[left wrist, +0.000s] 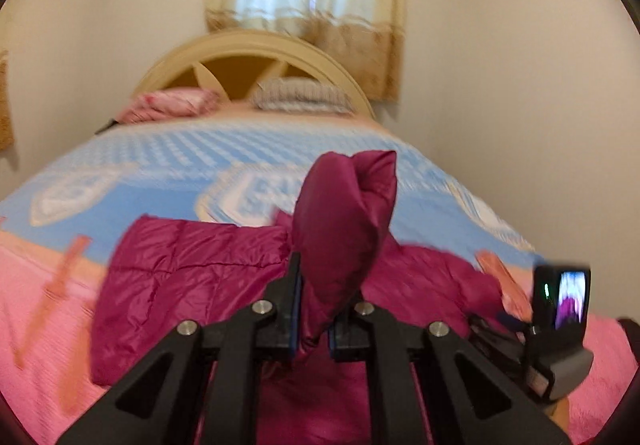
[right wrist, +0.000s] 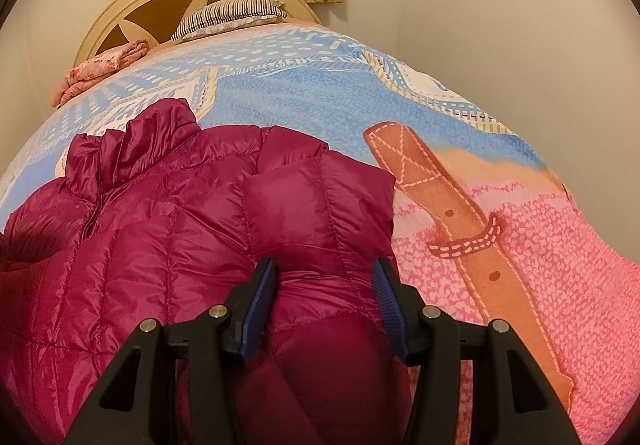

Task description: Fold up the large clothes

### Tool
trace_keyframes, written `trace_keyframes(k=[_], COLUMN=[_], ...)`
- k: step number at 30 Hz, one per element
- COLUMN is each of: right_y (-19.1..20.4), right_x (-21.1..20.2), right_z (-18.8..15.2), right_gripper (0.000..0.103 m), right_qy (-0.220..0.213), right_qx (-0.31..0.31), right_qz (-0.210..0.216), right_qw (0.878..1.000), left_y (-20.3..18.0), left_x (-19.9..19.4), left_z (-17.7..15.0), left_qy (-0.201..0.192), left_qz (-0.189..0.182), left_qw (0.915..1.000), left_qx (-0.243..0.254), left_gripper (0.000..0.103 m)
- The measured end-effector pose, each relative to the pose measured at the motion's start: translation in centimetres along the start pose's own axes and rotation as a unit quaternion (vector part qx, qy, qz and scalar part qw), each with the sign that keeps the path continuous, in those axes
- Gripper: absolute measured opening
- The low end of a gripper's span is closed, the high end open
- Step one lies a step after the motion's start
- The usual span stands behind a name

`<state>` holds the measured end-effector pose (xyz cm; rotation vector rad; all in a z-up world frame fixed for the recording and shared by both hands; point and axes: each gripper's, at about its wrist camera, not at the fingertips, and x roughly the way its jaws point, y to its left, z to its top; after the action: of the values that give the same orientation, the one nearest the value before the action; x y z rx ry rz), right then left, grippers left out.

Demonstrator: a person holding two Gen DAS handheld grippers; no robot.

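left tool (left wrist: 312, 285) raised, clamping jacket (left wrist: 192, 277) sleeve

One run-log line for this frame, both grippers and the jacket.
left gripper: shut on lifted part of magenta quilted puffer jacket | right gripper: jaws apart, astride jacket fold, grip unclear | jacket lies on blue-pink bedspread

The bed (right wrist: 304, 101) has a blue and pink printed cover. A magenta puffer jacket (right wrist: 168, 229) lies on it at about 7 o'clock. A striped pillow (right wrist: 232, 15) at 12 o'clock and folded pink bedding (right wrist: 104, 67) at 10 o'clock rest by the headboard.
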<state>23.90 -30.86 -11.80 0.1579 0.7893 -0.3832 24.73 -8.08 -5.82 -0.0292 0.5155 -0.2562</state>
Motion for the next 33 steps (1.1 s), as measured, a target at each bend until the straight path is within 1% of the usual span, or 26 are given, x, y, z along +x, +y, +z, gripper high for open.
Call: trace_keyframes(k=[1, 3, 5, 8, 9, 10, 11, 12, 13, 14, 15, 16, 18, 19, 21, 22, 23, 24, 25, 27, 29, 31, 32, 33], right_y=[-0.1, -0.2, -0.2, -0.3, -0.3, -0.3, -0.3, -0.4, -0.5, -0.6, -0.8, -1.1, -1.9, -2.4, -3.0, -2.9, -2.2, -1.1, -0.1, 2.8, 5.4, 6.9, 7.5, 8.0], right_x=[0.0, 0.0, 0.0, 0.1, 0.1, 0.1, 0.1, 0.1, 0.2, 0.3, 0.4, 0.7, 0.5, -0.6, -3.0, -4.3, -5.5, -6.6, -7.0, -7.8, -7.6, -7.0, -6.6, -6.3], right_z=[0.0, 0.0, 0.0, 0.0, 0.0, -0.1, -0.1, -0.1, 0.0, 0.1, 0.1, 0.2, 0.5, 0.7, 0.6, 0.4, 0.0, -0.4, -0.6, -1.4, -2.4, -3.2, -3.6, -3.9], right_gripper=[0.052, 0.052, 0.053, 0.054, 0.054, 0.055, 0.057, 0.06, 0.061, 0.064, 0.069, 0.072, 0.073, 0.073, 0.073, 0.073, 0.073, 0.073, 0.073, 0.073, 0.073, 0.073, 0.07, 0.05], right_qy=[0.0, 0.0, 0.0, 0.001, 0.002, 0.002, 0.003, 0.005, 0.007, 0.009, 0.014, 0.023, 0.03, 0.024, 0.0, -0.008, -0.011, -0.013, -0.012, -0.003, 0.013, 0.021, 0.023, 0.025], right_qx=[0.001, 0.005, 0.007, 0.009, 0.01, 0.011, 0.012, 0.015, 0.017, 0.021, 0.027, 0.035, 0.052, 0.07, 0.1, 0.111, 0.111, 0.099, 0.085, 0.037, -0.001, -0.024, -0.035, -0.044], right_qz=[0.001, 0.003, 0.005, 0.006, 0.006, 0.006, 0.005, 0.005, 0.005, 0.008, 0.009, 0.012, 0.031, 0.045, 0.077, 0.097, 0.124, 0.15, 0.164, 0.186, 0.193, 0.182, 0.174, 0.17], right_qw=[1.0, 1.0, 1.0, 1.0, 1.0, 1.0, 1.0, 1.0, 1.0, 1.0, 1.0, 0.999, 0.998, 0.996, 0.992, 0.989, 0.986, 0.984, 0.983, 0.982, 0.981, 0.983, 0.984, 0.984], left_y=[-0.7, -2.7, -3.5, -4.2, -4.1, -4.5, -4.1, -3.7, -3.8, -3.1, -2.3, -1.8, 0.1, 1.1, 3.6, 4.3, 5.3, 5.7, 6.2, 6.6, 6.5, 6.8, 7.4, 7.7], left_x=[0.1, 1.1, 2.1, 2.7, 2.3, 2.3, 1.2, 0.1, -0.8, -2.0, -3.1, -3.3, -4.7, -4.5, -5.0, -4.3, -4.1, -3.4, -3.3, -3.0, -2.7, -2.8, -2.6, -2.7], left_z=[-0.5, -2.2, -3.8, -5.6, -5.9, -5.7, -5.8, -5.8, -6.2, -6.2, -6.2, -6.1, -6.1, -5.9, -6.0, -6.2, -6.0, -5.9, -5.7, -5.5, -5.3, -5.1, -5.0, -5.0], left_qy=[0.005, 0.034, 0.074, 0.131, 0.143, 0.148, 0.152, 0.149, 0.142, 0.132, 0.125, 0.124, 0.124, 0.122, 0.111, 0.111, 0.115, 0.117, 0.117, 0.114, 0.112, 0.11, 0.11, 0.11], left_qz=[-0.001, -0.016, -0.028, -0.042, -0.046, -0.048, -0.054, -0.054, -0.054, -0.049, -0.043, -0.04, -0.023, -0.016, 0.022, 0.034, 0.059, 0.07, 0.091, 0.112, 0.123, 0.132, 0.133, 0.133], left_qw=[1.0, 0.9991, 0.9964, 0.9897, 0.9878, 0.987, 0.9861, 0.9868, 0.988, 0.9899, 0.9912, 0.9914, 0.992, 0.9924, 0.9934, 0.9929, 0.991, 0.99, 0.9881, 0.9865, 0.9856, 0.9849, 0.9848, 0.9846], left_qx=[0.007, 0.022, 0.031, 0.04, 0.042, 0.042, 0.038, 0.032, 0.027, 0.02, 0.013, 0.01, 0.0, -0.004, -0.022, -0.026, -0.035, -0.037, -0.041, -0.038, -0.03, -0.024, -0.024, -0.025], left_gripper=[0.01, 0.01, 0.014, 0.026, 0.038, 0.06, 0.072, 0.092, 0.102, 0.103, 0.103, 0.103, 0.103, 0.103, 0.103, 0.103, 0.103, 0.103, 0.103, 0.103, 0.103, 0.103, 0.103, 0.103])
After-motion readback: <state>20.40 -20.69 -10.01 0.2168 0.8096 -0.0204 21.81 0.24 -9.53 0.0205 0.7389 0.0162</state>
